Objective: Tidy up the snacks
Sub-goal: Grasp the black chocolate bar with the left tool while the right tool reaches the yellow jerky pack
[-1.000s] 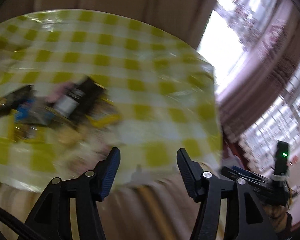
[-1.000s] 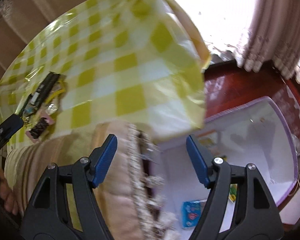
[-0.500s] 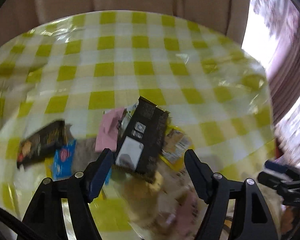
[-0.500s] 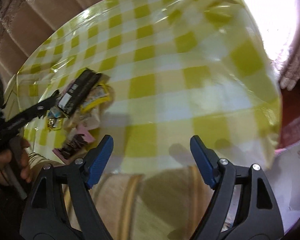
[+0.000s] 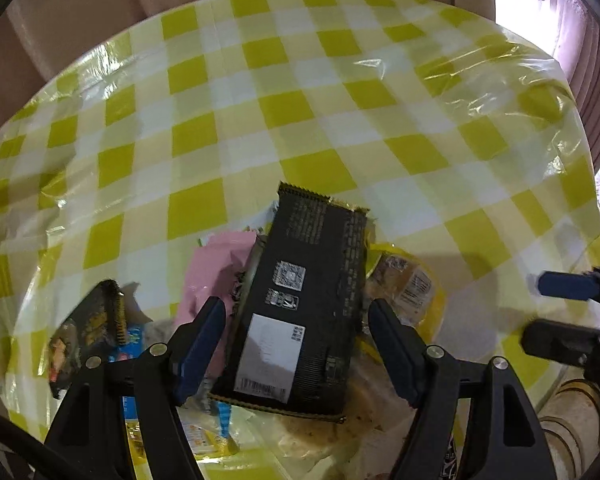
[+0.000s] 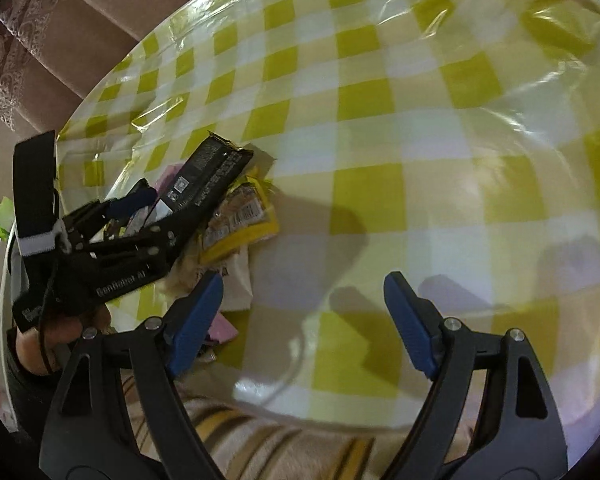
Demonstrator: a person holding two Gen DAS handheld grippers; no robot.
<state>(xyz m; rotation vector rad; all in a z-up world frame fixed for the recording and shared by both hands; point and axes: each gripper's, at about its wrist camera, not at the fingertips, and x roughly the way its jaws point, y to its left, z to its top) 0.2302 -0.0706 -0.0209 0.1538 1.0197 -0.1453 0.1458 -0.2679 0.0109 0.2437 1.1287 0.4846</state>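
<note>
Our left hand-held gripper (image 5: 292, 344) hangs released, straddling the black snack packet (image 5: 300, 300) atop the pile near the counter's (image 5: 300, 92) six-o'clock edge; our right hand-held gripper (image 6: 300, 320) gapes over bare checks toward twelve.

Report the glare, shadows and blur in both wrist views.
Left wrist view: glare streaks on the plastic table cover, blown-out window at upper right, black snack packet sharp, foreground wrappers soft. Right wrist view: gripper shadows fall on the cover, fisheye bends the checks.
</note>
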